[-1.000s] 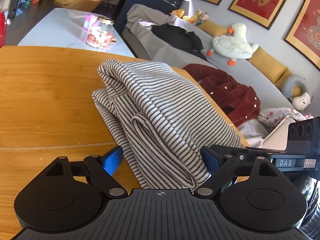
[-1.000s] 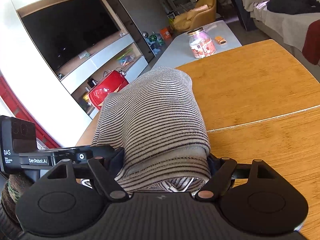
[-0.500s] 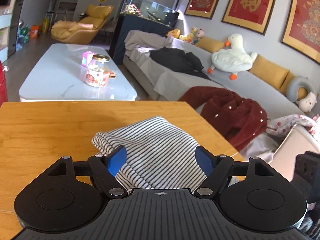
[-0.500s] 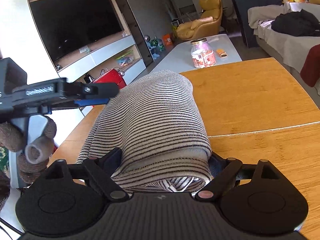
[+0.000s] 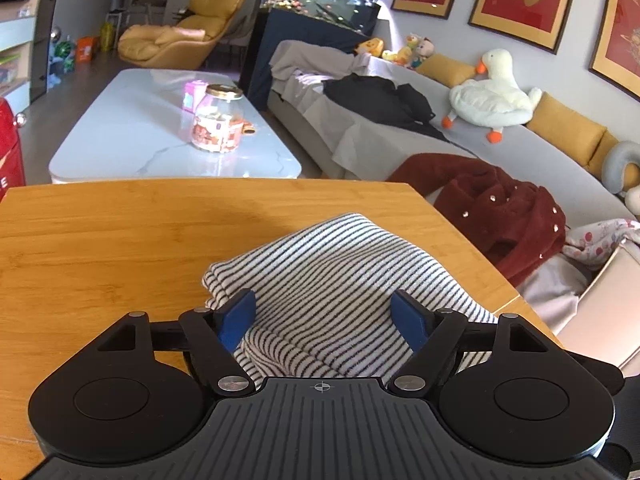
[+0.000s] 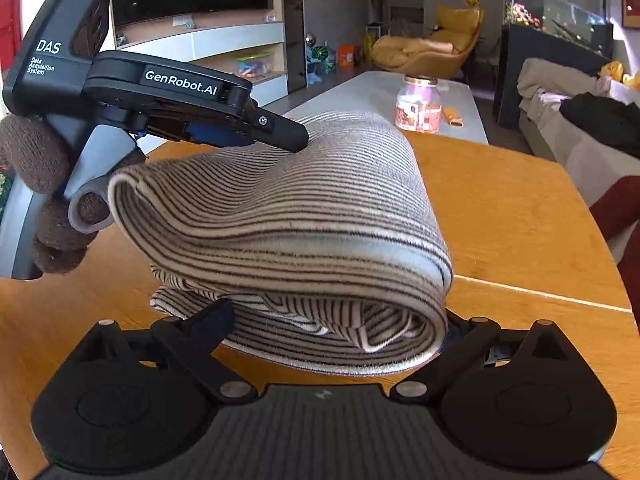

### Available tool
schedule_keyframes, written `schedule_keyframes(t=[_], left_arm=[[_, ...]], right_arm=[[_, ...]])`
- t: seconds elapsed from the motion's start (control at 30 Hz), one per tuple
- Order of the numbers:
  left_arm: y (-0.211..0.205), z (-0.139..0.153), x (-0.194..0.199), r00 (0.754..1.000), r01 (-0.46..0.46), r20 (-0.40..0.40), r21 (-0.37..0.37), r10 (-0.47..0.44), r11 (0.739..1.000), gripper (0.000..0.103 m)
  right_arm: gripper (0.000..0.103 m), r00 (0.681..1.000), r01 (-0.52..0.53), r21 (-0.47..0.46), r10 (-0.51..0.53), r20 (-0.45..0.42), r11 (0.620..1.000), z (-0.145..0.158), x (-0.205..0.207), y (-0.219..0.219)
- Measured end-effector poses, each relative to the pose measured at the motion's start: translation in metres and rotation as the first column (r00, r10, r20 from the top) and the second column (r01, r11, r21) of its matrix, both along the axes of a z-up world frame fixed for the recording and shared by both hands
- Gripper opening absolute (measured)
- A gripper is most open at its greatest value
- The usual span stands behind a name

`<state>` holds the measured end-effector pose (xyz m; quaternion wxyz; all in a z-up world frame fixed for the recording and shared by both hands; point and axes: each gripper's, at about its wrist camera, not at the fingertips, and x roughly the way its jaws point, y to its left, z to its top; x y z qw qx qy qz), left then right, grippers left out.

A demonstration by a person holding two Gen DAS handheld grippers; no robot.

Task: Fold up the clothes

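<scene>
Left wrist view is showing the striped garment point(image 5: 340, 280) lying folded on the wooden table point(image 5: 100, 248), with the left gripper point(image 5: 324, 316) reaching over its near edge; the blue pads point(image 5: 236, 316) are standing wide to either side of the cloth, not pressing it, and the jaws are opening. Right wrist view is showing the same garment point(image 6: 288, 216) as a thick rolled bundle, its folded end lying between the fingers of the right gripper point(image 6: 332, 328), whose jaws are opening wide, with the cloth between them but no clear pinch. From that view the left gripper point(image 6: 280, 132) is coming in at upper left, its tip touching the top of the bundle, held by a hand point(image 6: 36, 184) in a brown glove. Beyond the table, a jar point(image 5: 218, 118) is sitting on a white coffee table point(image 5: 120, 132).
</scene>
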<state>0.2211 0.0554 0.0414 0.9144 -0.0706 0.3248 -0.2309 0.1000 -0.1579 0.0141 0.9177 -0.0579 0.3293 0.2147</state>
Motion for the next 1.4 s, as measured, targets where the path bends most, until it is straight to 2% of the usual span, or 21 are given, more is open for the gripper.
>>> schedule_keyframes(t=[0.07, 0.27, 0.37, 0.4, 0.5, 0.57, 0.67, 0.73, 0.8, 0.83, 0.9, 0.93, 0.97, 1.0, 1.03, 1.13, 1.17, 1.27, 1.33, 1.4], left_arm=[[0.005, 0.006, -0.012, 0.999, -0.027, 0.024, 0.015, 0.027, 1.0, 0.087], [0.018, 0.006, -0.04, 0.999, -0.018, 0.042, 0.021, 0.017, 1.0, 0.089], [0.018, 0.003, -0.042, 0.999, -0.012, 0.044, 0.03, 0.01, 0.999, 0.089], [0.019, 0.002, -0.041, 0.999, -0.011, 0.046, 0.031, 0.009, 0.999, 0.089], [0.021, 0.001, -0.041, 0.999, -0.01, 0.044, 0.024, 0.009, 1.0, 0.09], [0.024, 0.0, -0.042, 0.999, -0.016, 0.04, 0.02, 0.016, 1.0, 0.091], [0.032, 0.0, -0.046, 0.999, -0.037, 0.04, 0.008, 0.037, 0.999, 0.092], [0.042, 0.001, -0.052, 0.998, -0.049, 0.036, -0.021, 0.05, 0.999, 0.092], [0.053, 0.0, -0.06, 0.999, -0.044, 0.024, -0.069, 0.046, 0.997, 0.091], [0.059, -0.002, -0.065, 0.999, -0.033, 0.015, -0.098, 0.035, 0.995, 0.087], [0.065, -0.01, -0.07, 1.0, 0.006, -0.014, -0.15, -0.008, 0.989, 0.078], [0.067, -0.016, -0.072, 0.999, 0.027, -0.029, -0.176, -0.033, 0.984, 0.074], [0.07, -0.021, -0.074, 0.997, 0.048, -0.043, -0.202, -0.058, 0.978, 0.072], [0.068, -0.026, -0.075, 0.995, 0.07, -0.053, -0.22, -0.084, 0.973, 0.07], [0.064, -0.03, -0.074, 0.992, 0.093, -0.06, -0.23, -0.11, 0.969, 0.069], [0.042, -0.04, -0.07, 0.984, 0.144, -0.073, -0.236, -0.165, 0.961, 0.062], [0.035, -0.041, -0.07, 0.982, 0.154, -0.07, -0.226, -0.174, 0.962, 0.064], [0.02, -0.043, -0.073, 0.982, 0.177, -0.04, -0.174, -0.187, 0.969, 0.069], [0.014, -0.043, -0.077, 0.98, 0.193, -0.026, -0.142, -0.198, 0.971, 0.07], [0.022, -0.041, -0.085, 0.976, 0.211, -0.027, -0.119, -0.216, 0.97, 0.073]], right_arm=[[0.099, 0.999, -0.022, -0.001, 0.022, 0.023, 1.0, 0.006, -0.006, -0.005], [0.099, 0.997, -0.065, 0.135, 0.06, 0.04, 0.989, 0.038, -0.027, -0.052], [0.099, 0.992, -0.077, 0.166, 0.058, 0.115, 0.983, 0.056, -0.042, -0.063], [0.099, 0.987, -0.085, 0.152, 0.063, 0.146, 0.985, 0.06, -0.047, -0.062], [0.099, 0.97, -0.137, 0.046, 0.124, 0.208, 0.99, 0.062, -0.059, -0.04], [0.099, 0.951, -0.188, -0.063, 0.197, 0.237, 0.98, 0.054, -0.066, -0.018], [0.099, 0.905, -0.23, -0.304, 0.318, 0.284, 0.925, 0.029, -0.066, 0.023], [0.098, 0.881, -0.222, -0.416, 0.365, 0.302, 0.882, 0.014, -0.063, 0.042], [0.083, 0.88, -0.203, -0.438, 0.36, 0.31, 0.876, 0.011, -0.055, 0.049], [0.081, 0.896, -0.201, -0.382, 0.327, 0.302, 0.902, 0.018, -0.049, 0.046], [0.074, 0.934, -0.214, -0.196, 0.259, 0.245, 0.957, 0.036, -0.033, 0.03], [0.069, 0.951, -0.211, -0.098, 0.228, 0.211, 0.972, 0.045, -0.025, 0.021], [0.049, 0.963, -0.201, -0.018, 0.201, 0.179, 0.979, 0.051, -0.017, 0.014], [0.034, 0.974, -0.188, 0.059, 0.179, 0.141, 0.98, 0.058, -0.008, 0.007], [0.011, 0.982, -0.172, 0.135, 0.159, 0.1, 0.976, 0.064, 0.001, 0.0], [0.011, 0.984, -0.176, 0.299, 0.17, 0.047, 0.938, 0.084, 0.014, -0.007], [0.011, 0.979, -0.201, 0.325, 0.2, 0.034, 0.924, 0.088, 0.016, -0.003], [0.011, 0.96, -0.243, 0.307, 0.273, -0.06, 0.92, 0.078, 0.024, 0.014], [0.011, 0.953, -0.246, 0.243, 0.28, -0.113, 0.938, 0.057, 0.029, 0.022], [0.011, 0.949, -0.248, 0.233, 0.284, -0.139, 0.941, 0.04, 0.023, 0.021]])
